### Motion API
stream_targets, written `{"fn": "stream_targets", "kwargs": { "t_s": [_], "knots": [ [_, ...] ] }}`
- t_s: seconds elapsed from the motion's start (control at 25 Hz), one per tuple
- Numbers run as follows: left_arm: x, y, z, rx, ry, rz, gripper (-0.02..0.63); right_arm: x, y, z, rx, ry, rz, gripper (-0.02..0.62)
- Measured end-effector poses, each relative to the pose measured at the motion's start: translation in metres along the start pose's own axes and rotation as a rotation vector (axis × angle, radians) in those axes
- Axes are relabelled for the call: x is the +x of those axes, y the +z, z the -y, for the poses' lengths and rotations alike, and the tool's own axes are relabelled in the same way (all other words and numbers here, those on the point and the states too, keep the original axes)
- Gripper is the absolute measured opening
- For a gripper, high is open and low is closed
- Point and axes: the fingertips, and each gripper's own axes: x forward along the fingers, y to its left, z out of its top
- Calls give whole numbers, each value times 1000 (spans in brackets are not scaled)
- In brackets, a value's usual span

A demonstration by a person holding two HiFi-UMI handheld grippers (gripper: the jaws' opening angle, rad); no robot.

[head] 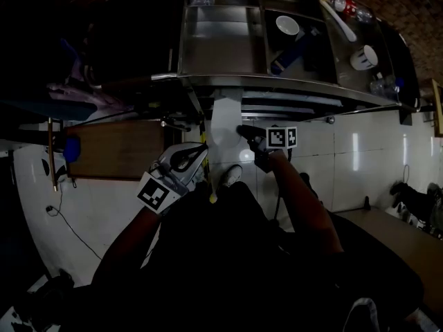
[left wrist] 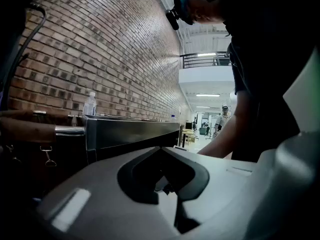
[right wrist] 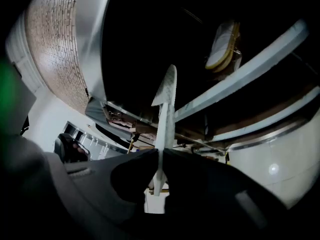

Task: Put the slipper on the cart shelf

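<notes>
The white slipper [right wrist: 166, 109] is clamped edge-on between the jaws of the right gripper [right wrist: 159, 153], which are closed on it. It is held upright in front of the lower shelves of the cart [head: 277, 83], resting on none of them. One more pale, tan-edged slipper-like thing [right wrist: 224, 45] is seen in the dark shelf space. The jaws of the left gripper [left wrist: 161, 149] are brought together, with nothing between them. Two white cups are counted in the compartments of the cart top, one [head: 287, 25] in a dark bin and the other [head: 365, 57] further right.
</notes>
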Motion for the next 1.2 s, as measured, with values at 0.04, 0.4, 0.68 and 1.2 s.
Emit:
{"fn": "stream_targets", "kwargs": {
  "t_s": [0.04, 0.4, 0.68, 1.2],
  "knots": [
    [2, 1, -4, 1, -1, -1, 3, 3, 8, 4, -5, -6, 3, 35],
    [12, 6, -36, 48, 3, -13, 3, 37, 79, 28, -65, -42, 48, 35],
    [16, -4, -41, 11, -7, -43, 3, 54, 123, 29, -156, -32, 165, 35],
    [20, -15, -52, -9, -2, -80, 3, 61, 154, 38, -446, -152, 288, 41]
  ]
}}
